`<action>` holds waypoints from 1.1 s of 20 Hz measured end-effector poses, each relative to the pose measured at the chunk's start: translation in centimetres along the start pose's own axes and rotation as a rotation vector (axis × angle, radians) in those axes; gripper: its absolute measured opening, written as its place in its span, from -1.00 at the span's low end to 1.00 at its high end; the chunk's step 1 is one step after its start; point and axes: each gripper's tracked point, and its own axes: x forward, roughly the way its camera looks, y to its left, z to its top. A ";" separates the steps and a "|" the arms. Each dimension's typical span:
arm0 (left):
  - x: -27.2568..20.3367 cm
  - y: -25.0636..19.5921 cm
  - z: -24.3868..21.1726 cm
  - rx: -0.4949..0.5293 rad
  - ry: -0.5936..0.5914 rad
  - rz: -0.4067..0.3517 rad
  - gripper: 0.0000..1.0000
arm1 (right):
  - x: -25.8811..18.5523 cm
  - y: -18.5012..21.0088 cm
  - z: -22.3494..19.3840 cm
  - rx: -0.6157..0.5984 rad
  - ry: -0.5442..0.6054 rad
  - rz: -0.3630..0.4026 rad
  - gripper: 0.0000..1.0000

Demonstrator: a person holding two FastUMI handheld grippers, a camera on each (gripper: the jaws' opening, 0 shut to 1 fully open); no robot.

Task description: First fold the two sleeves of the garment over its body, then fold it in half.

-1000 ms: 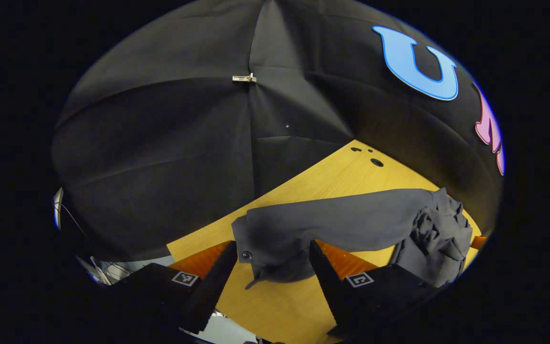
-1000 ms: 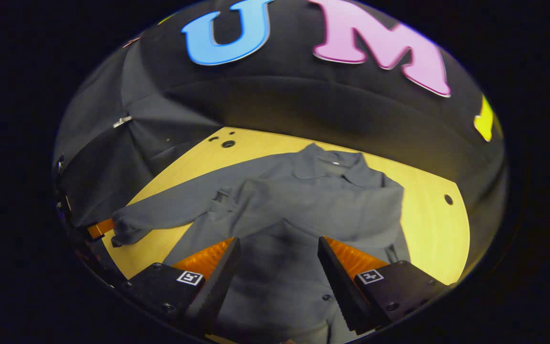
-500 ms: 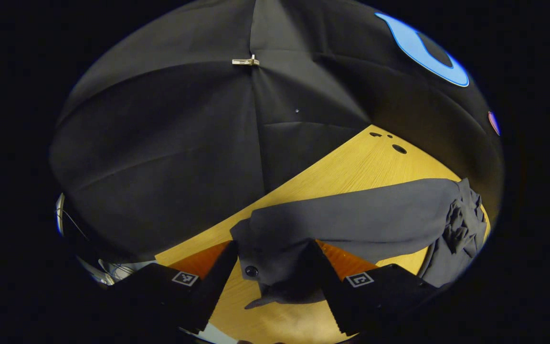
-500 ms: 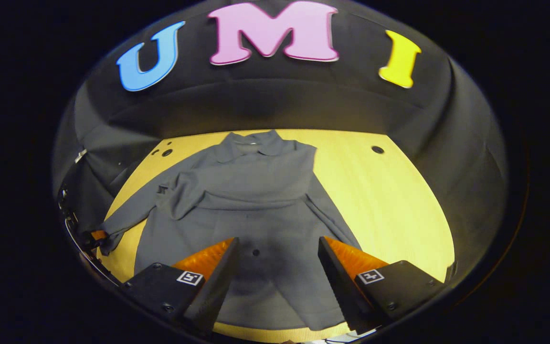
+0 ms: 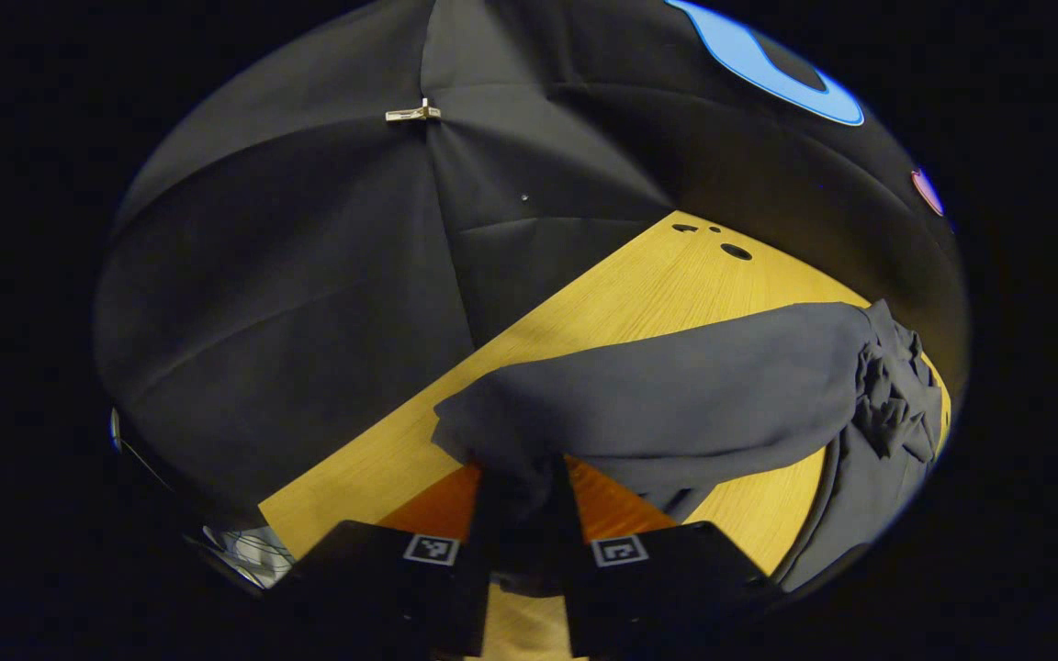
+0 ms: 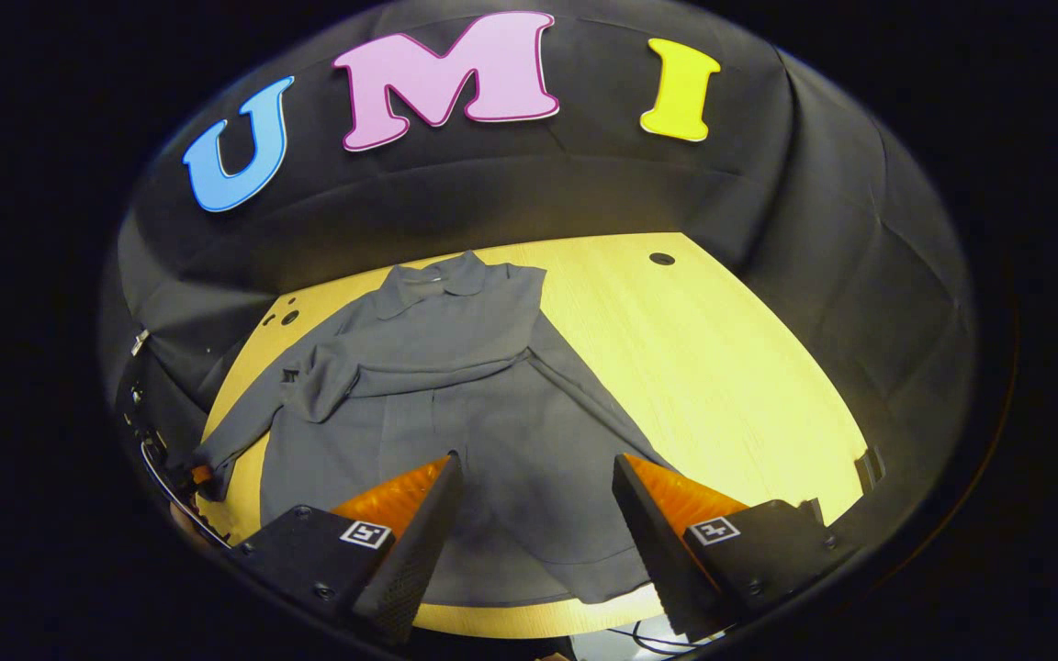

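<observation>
We have the grey garment (image 6: 455, 395) spread face-up on the wooden table (image 6: 722, 367), collar toward the far wall and hem at the near edge. One sleeve (image 6: 419, 363) already lies folded across the chest, so that half of the first step looks done. The other sleeve (image 5: 676, 404) stretches out to the left over bare wood, and our left gripper (image 5: 522, 496) has its jaws clenched on the cuff end, the cloth bunched between the pads. We hold it by the cuff because that gives the whole sleeve a single point to swing from when it goes over the body. Our right gripper (image 6: 534, 514) hovers above the lower body with jaws released and holding nothing, seemingly kept clear of the fold.
</observation>
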 end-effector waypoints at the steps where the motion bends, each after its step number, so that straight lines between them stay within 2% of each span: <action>1: 0.0 -0.1 0.1 0.001 -0.004 -0.012 -0.57 | 0.1 0.0 0.1 0.003 -0.003 0.001 1.00; 2: 0.1 -0.2 0.2 0.005 -0.003 -0.017 -0.61 | 0.1 -0.1 0.0 0.001 -0.005 0.000 1.00; 3: 0.1 -0.3 0.5 0.009 0.001 -0.017 -0.80 | 0.2 -0.2 0.1 -0.003 -0.006 0.002 1.00; 4: -0.3 -0.1 0.6 0.006 0.003 -0.010 -0.85 | 0.4 -0.4 0.2 -0.009 -0.007 0.003 1.00; 8: -2.5 -1.6 3.6 0.045 -0.063 -0.025 -0.89 | 1.7 -0.9 0.4 -0.032 0.014 0.024 1.00; 12: -4.9 -5.3 7.4 0.090 -0.131 -0.070 -0.89 | 2.6 -1.7 1.2 -0.041 0.006 0.040 1.00; 16: -7.9 -10.8 11.9 0.113 -0.206 -0.147 -0.89 | 3.3 -3.4 1.1 -0.035 0.009 0.044 1.00; 18: -9.4 -14.4 14.2 0.131 -0.248 -0.206 -0.89 | 3.5 -4.7 0.7 -0.021 0.016 0.034 1.00; 19: -10.2 -16.4 15.1 0.146 -0.266 -0.235 -0.95 | 3.6 -5.4 0.4 -0.008 0.023 0.028 1.00; 22: -12.4 -23.0 16.8 0.200 -0.300 -0.340 -0.89 | 4.0 -7.2 -0.5 0.032 0.044 0.011 1.00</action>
